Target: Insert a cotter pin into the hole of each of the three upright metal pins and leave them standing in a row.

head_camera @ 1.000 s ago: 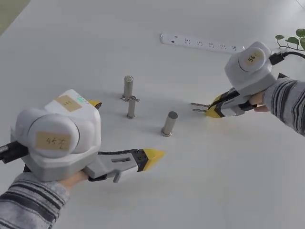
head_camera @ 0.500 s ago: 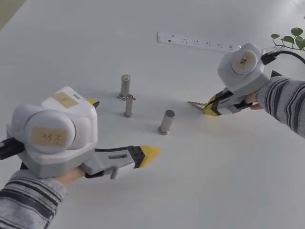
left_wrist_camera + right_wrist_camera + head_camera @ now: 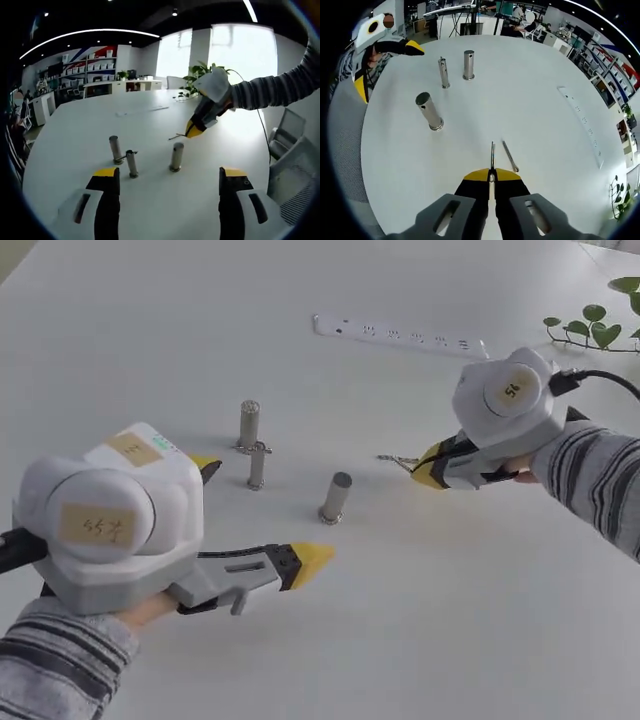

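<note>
cotter pin (image 3: 492,155) | rear end hidden inside clamped right gripper (image 3: 491,175)

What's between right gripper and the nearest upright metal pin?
Bare white table, from right gripper with its cotter pin to nearest grey metal pin, in right gripper view.

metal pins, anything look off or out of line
Nothing spilled or damaged. The three metal pins stand, but the pin nearest the right gripper, shut on a cotter pin, sits off the line of the other two, so the row bends.
</note>
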`<state>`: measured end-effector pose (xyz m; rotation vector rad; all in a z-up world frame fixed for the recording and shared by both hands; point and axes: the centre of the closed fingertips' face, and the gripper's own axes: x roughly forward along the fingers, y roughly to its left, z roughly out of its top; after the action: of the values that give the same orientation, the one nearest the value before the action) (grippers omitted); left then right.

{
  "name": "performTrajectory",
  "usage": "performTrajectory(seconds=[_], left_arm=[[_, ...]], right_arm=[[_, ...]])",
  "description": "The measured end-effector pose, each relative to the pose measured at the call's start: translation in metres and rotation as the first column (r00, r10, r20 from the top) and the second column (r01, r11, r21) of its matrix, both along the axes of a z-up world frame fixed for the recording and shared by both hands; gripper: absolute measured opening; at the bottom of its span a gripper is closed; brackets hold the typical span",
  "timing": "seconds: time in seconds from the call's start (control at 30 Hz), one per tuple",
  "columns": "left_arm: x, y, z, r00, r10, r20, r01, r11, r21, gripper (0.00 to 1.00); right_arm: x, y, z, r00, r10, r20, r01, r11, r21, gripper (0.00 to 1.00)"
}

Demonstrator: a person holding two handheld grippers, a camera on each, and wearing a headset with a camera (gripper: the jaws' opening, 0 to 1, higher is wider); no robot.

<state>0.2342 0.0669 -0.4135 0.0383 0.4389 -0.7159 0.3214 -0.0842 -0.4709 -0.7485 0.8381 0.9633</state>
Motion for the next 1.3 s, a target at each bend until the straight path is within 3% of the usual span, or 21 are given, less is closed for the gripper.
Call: performTrajectory(seconds=[0.1,0.4,0.53,0.7,0.93,1.13,1.17,1.23,1.3], left_arm=[[-0.002,-0.001,0.001,1.000,-0.007,-0.003,0.007,1.000,-0.003,0.77],[-0.001,-0.006,0.008,1.000,-0.022,-0.004,0.021,1.000,-0.020,0.73],[-0.003,-0.008,0.009,0.999,-0.023,-0.029,0.022,0.999,-0.046,0.68],[-0.002,-0.010,0.011,0.998,-0.021,-0.057,0.016,0.996,-0.084,0.63],[-0.004,-0.017,0.017,0.991,-0.029,-0.131,0.002,0.980,-0.197,0.52],[-0.008,-0.027,0.021,0.986,-0.056,-0.156,0.014,0.967,-0.255,0.44],[-0.009,-0.028,0.022,0.985,-0.063,-0.161,0.018,0.965,-0.263,0.42],[-0.011,-0.033,0.024,0.983,-0.076,-0.165,0.025,0.955,-0.295,0.37],[-0.013,-0.037,0.024,0.977,-0.089,-0.193,0.021,0.945,-0.327,0.33]], right_arm=[[0.003,0.006,0.004,1.000,0.007,0.029,-0.008,0.999,0.031,0.00],[-0.023,0.030,0.038,0.992,0.061,0.110,-0.072,0.993,0.097,0.00],[-0.035,0.041,0.049,0.987,0.091,0.132,-0.108,0.986,0.126,0.00],[-0.044,0.049,0.052,0.978,0.141,0.157,-0.164,0.976,0.144,0.00],[-0.074,0.056,0.054,0.950,0.257,0.179,-0.278,0.955,0.105,0.00],[-0.089,0.061,0.058,0.928,0.309,0.205,-0.336,0.936,0.108,0.00],[-0.091,0.063,0.058,0.917,0.334,0.219,-0.362,0.927,0.100,0.00],[-0.094,0.065,0.059,0.908,0.350,0.230,-0.379,0.920,0.096,0.00],[-0.099,0.070,0.061,0.900,0.364,0.238,-0.398,0.911,0.112,0.00]])
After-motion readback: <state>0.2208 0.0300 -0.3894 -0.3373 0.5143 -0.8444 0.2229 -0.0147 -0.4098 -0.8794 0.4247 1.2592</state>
